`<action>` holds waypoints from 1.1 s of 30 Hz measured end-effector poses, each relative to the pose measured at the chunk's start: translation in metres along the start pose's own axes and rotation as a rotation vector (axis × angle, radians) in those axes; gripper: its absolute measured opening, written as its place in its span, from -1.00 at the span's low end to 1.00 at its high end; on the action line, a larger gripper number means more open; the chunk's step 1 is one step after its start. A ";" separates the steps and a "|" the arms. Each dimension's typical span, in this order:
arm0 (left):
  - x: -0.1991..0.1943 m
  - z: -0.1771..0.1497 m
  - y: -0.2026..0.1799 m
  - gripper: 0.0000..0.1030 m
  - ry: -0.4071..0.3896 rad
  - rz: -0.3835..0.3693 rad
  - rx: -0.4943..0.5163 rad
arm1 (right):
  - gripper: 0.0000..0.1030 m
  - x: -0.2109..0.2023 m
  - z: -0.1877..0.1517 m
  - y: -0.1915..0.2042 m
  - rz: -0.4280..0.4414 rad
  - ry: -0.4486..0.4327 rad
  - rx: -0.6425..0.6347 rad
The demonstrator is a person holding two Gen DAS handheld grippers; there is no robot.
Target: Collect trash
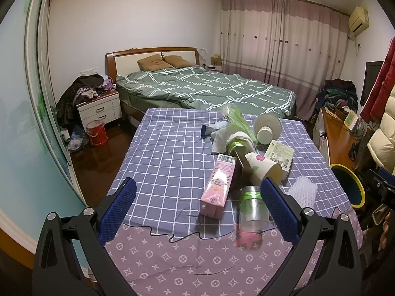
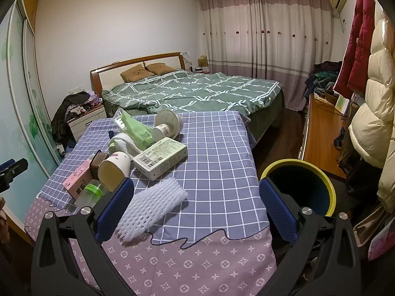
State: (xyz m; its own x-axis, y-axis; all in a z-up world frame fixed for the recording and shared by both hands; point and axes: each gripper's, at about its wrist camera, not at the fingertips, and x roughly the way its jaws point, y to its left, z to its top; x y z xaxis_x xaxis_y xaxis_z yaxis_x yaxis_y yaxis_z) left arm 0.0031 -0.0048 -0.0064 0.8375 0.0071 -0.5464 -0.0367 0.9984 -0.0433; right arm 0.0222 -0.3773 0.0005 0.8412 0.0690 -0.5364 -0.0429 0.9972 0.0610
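Both tools hover empty over the near edge of the table (image 2: 217, 148). The left hand-held gripper (image 1: 197, 192) stands wide, with the pink carton (image 1: 217, 187) and a clear green-lidded bottle (image 1: 253, 207) lying between its fingers. The right hand-held gripper (image 2: 196, 192) is also spread wide, white foam netting (image 2: 150, 209) just inside its left finger. Cups, a white box (image 2: 160, 157) and a green bag (image 2: 135, 128) crowd toward ten o'clock; the yellow-rimmed bin (image 2: 300, 187) sits off the table at three o'clock.
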 end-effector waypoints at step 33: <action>0.000 -0.001 -0.003 0.93 0.002 0.000 0.001 | 0.88 0.000 0.001 -0.002 0.002 0.001 0.005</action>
State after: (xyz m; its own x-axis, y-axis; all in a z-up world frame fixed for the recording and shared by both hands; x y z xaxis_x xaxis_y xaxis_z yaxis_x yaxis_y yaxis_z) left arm 0.0027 -0.0075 -0.0072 0.8362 0.0064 -0.5485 -0.0357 0.9984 -0.0428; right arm 0.0230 -0.3793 0.0011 0.8408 0.0711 -0.5367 -0.0419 0.9969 0.0664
